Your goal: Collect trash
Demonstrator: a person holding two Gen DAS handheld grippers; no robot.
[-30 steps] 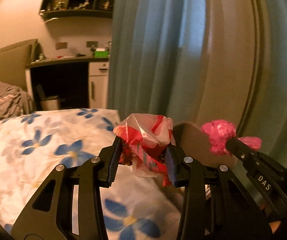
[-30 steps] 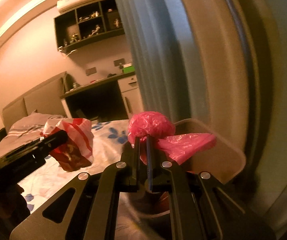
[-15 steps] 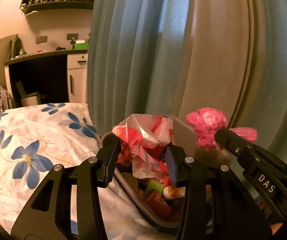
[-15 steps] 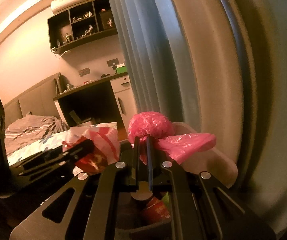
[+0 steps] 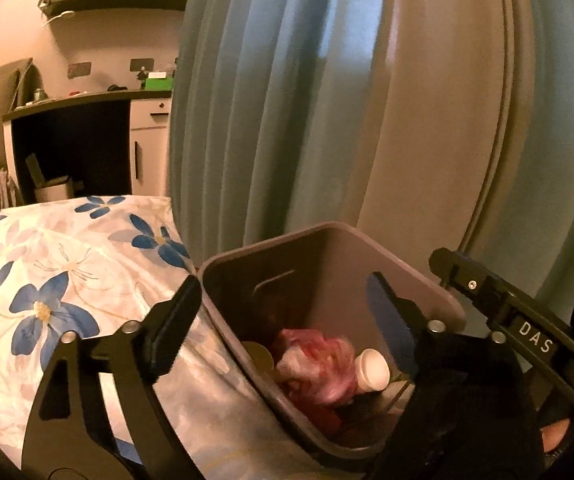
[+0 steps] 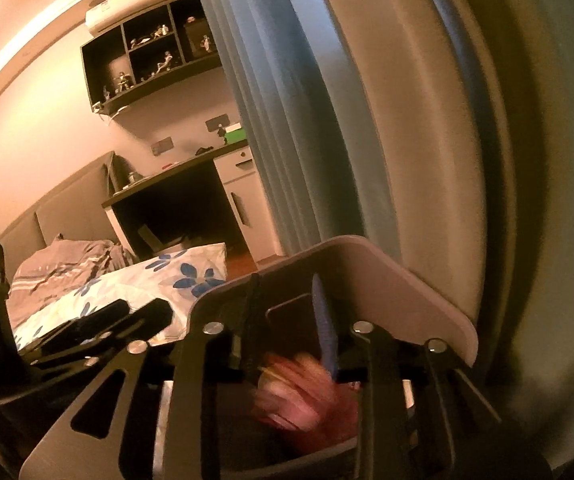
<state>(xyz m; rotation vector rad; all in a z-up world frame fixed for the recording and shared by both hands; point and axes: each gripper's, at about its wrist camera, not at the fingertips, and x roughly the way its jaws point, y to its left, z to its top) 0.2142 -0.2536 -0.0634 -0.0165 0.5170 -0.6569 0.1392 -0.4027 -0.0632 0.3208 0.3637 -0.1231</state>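
Left wrist view: bedroom, warm dim light. Bed w/ blue-flower duvet (image 5: pixel 59 280) fills the lower left, its corner running right up against a grey trash bin (image 5: pixel 327 248). Bin sits at the bed's edge, blue-grey curtain (image 5: pixel 287 100) close behind its far rim, so tight room on that side. Left gripper (image 5: pixel 283 300) hangs over the bin mouth, jaws spread wide, nothing between them. Down in the bin: crumpled red-white bag (image 5: pixel 319 364), a white cup (image 5: pixel 371 370) touching its right side, a round lid-like disc at its left, hard to make out. Right gripper (image 5: pixel 443 260) pokes in from the right over the bin's far-right rim; only its tip and "DAS" arm show. Back wall: dark desk (image 5: pixel 71 136) w/ white cabinet, shelf above.

Right wrist view: right gripper (image 6: pixel 287 312) over the same bin (image 6: pixel 407 292), jaws parted, holding nothing. Below them a pink-red blur (image 6: pixel 303 392) inside the bin, too smeared to say if it's one bag or two. Left gripper (image 6: pixel 127 320) at lower left, over the duvet (image 6: pixel 175 272) edge, jaw gap not readable from here. Curtain (image 6: pixel 287 140) and pale drape crowd the right half. Desk (image 6: pixel 175 200), wall shelf (image 6: pixel 147 60) w/ figurines, AC unit top; rumpled grey bedding (image 6: pixel 63 264) at the bed's far end.
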